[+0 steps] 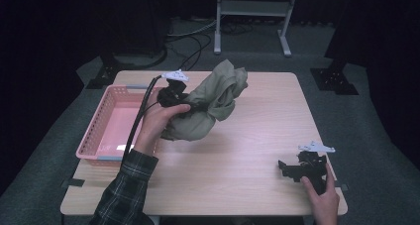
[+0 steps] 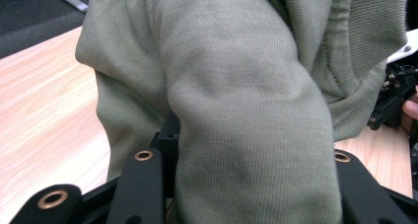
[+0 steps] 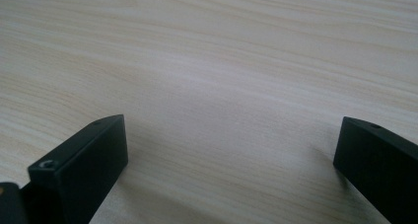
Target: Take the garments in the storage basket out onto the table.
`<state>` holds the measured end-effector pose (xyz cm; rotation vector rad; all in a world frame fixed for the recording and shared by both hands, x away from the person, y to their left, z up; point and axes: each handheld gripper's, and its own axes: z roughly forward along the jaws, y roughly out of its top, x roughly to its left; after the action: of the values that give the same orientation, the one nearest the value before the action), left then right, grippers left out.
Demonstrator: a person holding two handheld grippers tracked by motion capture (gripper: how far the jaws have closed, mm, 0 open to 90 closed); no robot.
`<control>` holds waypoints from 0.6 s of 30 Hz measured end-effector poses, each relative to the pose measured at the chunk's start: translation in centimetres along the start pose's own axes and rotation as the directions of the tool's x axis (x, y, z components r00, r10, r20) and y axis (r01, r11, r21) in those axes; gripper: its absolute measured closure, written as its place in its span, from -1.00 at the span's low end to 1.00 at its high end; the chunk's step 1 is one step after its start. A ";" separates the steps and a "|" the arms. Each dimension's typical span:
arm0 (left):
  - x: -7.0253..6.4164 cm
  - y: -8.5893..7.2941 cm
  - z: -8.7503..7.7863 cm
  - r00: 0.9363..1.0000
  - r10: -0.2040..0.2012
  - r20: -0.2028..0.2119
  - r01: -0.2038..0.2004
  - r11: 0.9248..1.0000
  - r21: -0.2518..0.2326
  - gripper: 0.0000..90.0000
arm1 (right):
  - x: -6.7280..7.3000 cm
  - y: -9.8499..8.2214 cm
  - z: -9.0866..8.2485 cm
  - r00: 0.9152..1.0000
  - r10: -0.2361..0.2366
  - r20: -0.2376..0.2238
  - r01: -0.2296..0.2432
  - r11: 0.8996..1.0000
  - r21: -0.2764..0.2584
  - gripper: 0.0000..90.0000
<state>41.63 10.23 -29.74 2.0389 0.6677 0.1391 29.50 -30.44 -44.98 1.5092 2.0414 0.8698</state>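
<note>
I've got the green garment (image 1: 210, 103) bunched up in my left gripper (image 1: 190, 107), lifted above the tabletop (image 1: 257, 136) just to the right of the pink basket (image 1: 99, 131). From the left gripper view the cloth (image 2: 246, 110) drapes thick between my fingers (image 2: 140, 184) and spills over them, so the clamp on it looks firm, closed down on a fat wad of fabric. Most of the garment hangs in the air; its lower folds look close to the wood, and I can't tell whether they brush it. My right gripper (image 1: 292, 170) sits low at the near right corner of the tabletop, well apart from the cloth, its fingers (image 3: 84, 165) spread wide with only bare wood grain between them. So, by my reading, the pick-up is done and the carry is under way. The basket is empty, nothing dropped in it. What's left, I'd judge: swing the bundle over the rim, lower it inside, and let go cleanly without a sleeve trailing over the edge.
</note>
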 end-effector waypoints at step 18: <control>-0.6 -0.8 3.7 1.000 -0.012 0.011 0.012 1.000 0.028 0.23 | 0.0 0.0 0.0 1.000 0.000 0.000 0.000 1.000 0.000 -1.00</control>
<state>42.12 7.45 -32.26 2.0610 0.6785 0.1115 29.51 -30.44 -44.98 1.5093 2.0410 0.8700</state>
